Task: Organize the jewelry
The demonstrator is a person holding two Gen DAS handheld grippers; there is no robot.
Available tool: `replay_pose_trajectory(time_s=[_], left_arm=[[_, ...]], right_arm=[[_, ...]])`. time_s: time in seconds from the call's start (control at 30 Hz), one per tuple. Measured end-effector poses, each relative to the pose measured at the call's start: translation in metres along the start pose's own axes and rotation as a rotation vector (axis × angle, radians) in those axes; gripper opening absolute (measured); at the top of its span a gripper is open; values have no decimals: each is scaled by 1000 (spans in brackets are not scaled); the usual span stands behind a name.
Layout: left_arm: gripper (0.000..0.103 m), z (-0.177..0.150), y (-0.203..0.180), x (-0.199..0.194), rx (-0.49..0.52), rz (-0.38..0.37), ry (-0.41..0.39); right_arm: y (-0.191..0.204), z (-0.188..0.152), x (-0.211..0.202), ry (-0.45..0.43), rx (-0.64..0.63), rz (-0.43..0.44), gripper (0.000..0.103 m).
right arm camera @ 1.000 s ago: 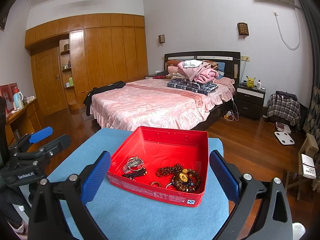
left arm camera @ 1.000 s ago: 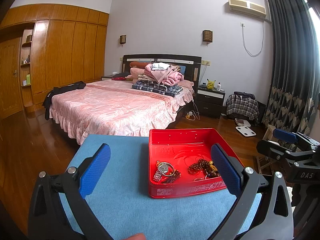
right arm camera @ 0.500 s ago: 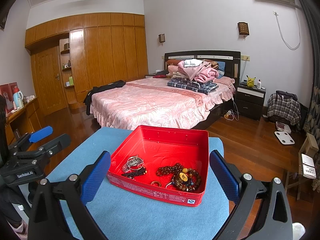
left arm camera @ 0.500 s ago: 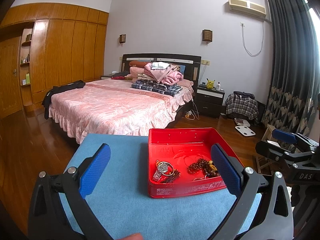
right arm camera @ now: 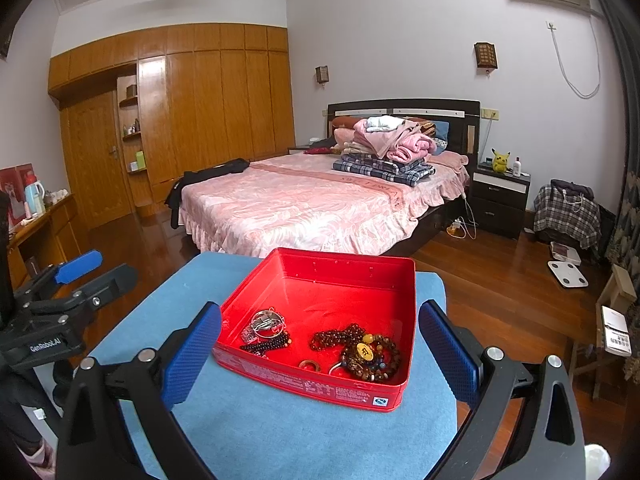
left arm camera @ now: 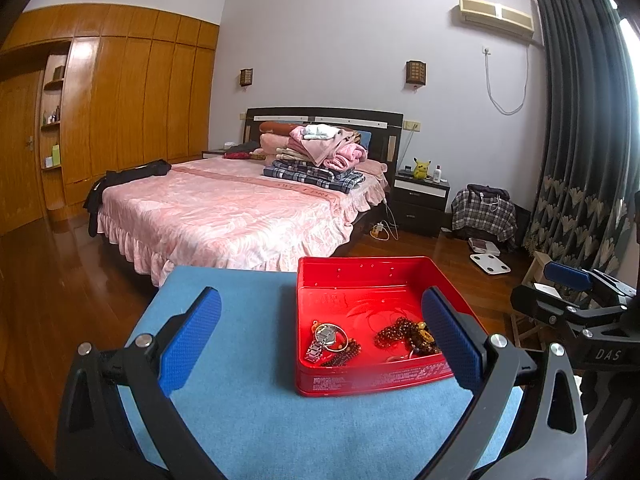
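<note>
Red tin of jewelry ahead between both released claws, left claw, right claw

A pink-covered bed carries folded clothes, beside a nightstand with what looks like a yellow toy.
</note>
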State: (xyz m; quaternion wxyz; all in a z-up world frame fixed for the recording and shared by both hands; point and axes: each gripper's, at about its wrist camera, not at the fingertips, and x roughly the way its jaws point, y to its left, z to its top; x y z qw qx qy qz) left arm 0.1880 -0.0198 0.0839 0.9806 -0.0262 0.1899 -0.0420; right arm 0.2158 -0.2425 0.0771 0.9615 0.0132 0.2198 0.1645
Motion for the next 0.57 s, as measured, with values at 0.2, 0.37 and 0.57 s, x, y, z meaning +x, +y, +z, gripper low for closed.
replay_pose_trajectory(time_s=[0.2,0.37,0.57], left_arm=[[97,0,1,1,-6,1,9],[97,0,2,3,-12,7,17],[97,-4,2,5,-8,5,19]], right_arm=[[-5,-7,4,8,0,-4,97],[-7,-10,4,10,-5,-9,97],[-8,-10,4,10,-3,-11,97]])
